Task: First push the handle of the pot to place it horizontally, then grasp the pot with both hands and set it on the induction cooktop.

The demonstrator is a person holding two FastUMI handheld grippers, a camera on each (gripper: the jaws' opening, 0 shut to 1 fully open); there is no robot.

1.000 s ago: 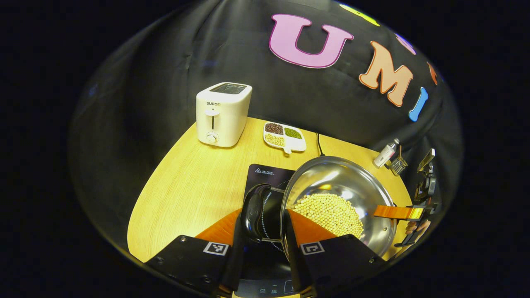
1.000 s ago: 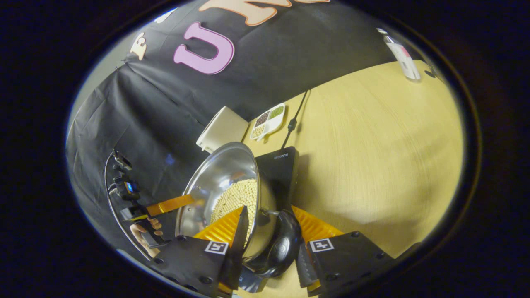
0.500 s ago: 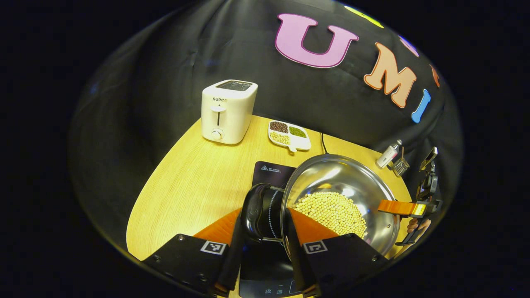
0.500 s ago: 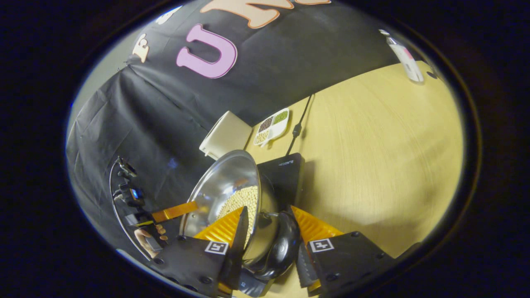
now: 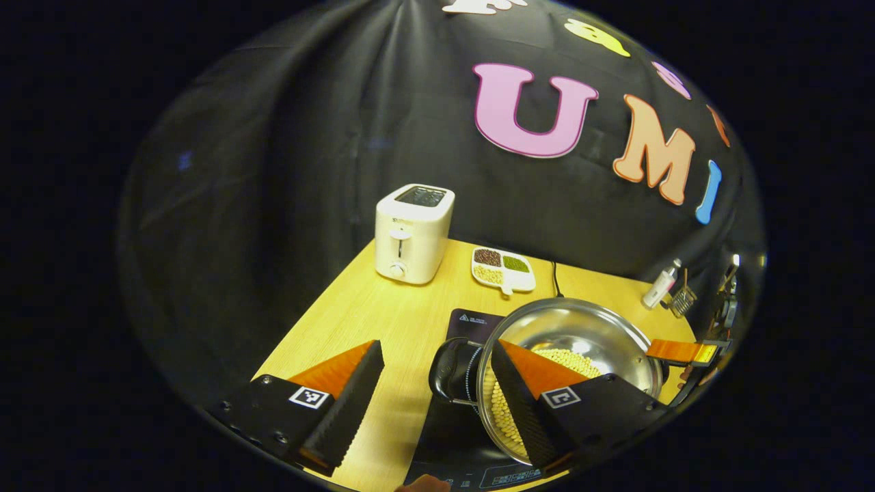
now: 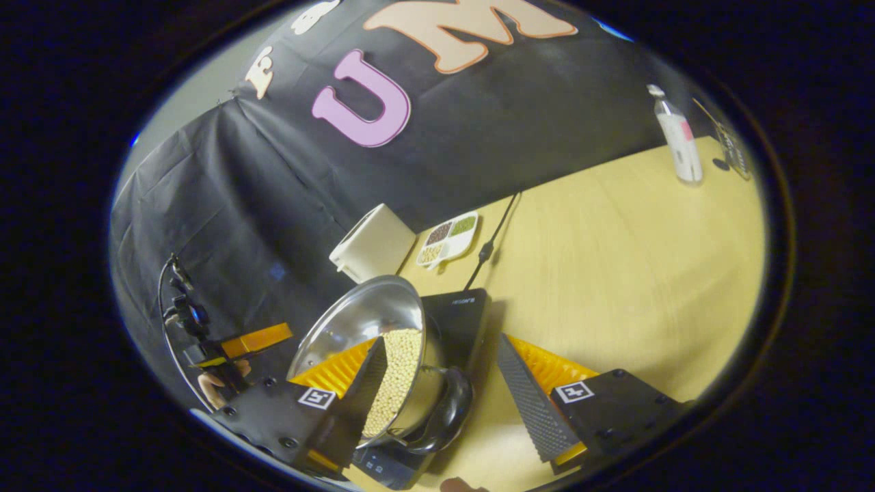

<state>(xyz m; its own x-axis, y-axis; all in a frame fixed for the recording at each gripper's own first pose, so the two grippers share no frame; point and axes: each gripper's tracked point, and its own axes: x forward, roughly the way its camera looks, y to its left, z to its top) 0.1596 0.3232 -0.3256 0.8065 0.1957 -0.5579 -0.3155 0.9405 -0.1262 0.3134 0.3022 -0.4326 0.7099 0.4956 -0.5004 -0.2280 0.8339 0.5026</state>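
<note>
A steel pot (image 5: pixel 581 331) holding pale round beans stands on the black induction cooktop (image 5: pixel 472 322) (image 6: pixel 465 311). My left gripper (image 5: pixel 435 345) is open. The pot's black left handle (image 5: pixel 454 369) lies between its fingers without touching them, and its right finger overlaps the pot's rim. My right gripper (image 6: pixel 442 338) is open too, straddling the pot's other black handle (image 6: pixel 451 410), its left finger in front of the pot (image 6: pixel 362 321). The right gripper (image 5: pixel 683 352) also appears past the pot's far rim. The left gripper (image 6: pixel 256 339) and a hand holding it sit beyond the pot.
A white toaster (image 5: pixel 413 232) and a divided dish of beans (image 5: pixel 504 268) stand at the back of the wooden table (image 5: pixel 383 321). The cooktop's cable (image 6: pixel 489 236) runs to the wall. A bottle (image 6: pixel 678 137) and a small wire tool (image 5: pixel 683 301) stand at the far right.
Both grippers were shut on the pot's handles and have opened wide and let go. The pot has come down level onto the cooktop. Both cameras have drawn back.
</note>
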